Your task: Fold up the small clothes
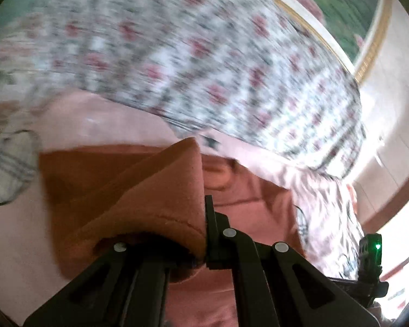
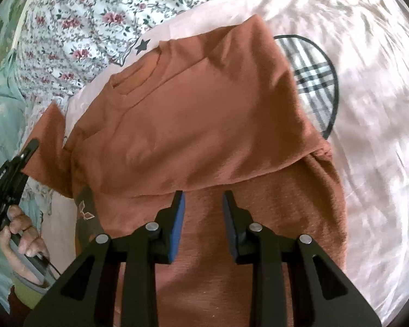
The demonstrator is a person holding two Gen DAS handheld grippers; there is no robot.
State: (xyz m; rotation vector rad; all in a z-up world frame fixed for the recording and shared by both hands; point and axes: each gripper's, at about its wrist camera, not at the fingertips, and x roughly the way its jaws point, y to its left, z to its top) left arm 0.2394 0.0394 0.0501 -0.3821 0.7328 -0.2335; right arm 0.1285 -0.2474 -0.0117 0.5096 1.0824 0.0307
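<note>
Shirt [image 2: 199,114], rust-orange, is spread on the pink sheet [image 2: 373,87], one side already folded across the body. Left gripper [image 1: 204,218] is clamped tight on a sleeve [image 1: 150,190], holding it up off the bed. Right gripper [image 2: 203,204] hangs partly open right over the lower shirt, nothing pinched between its blue pads [image 2: 179,226].

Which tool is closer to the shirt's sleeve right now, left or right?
Left. The left tool is shut on the sleeve of the rust-orange t-shirt. The right tool hovers open above the shirt's folded body, away from that sleeve.
</note>
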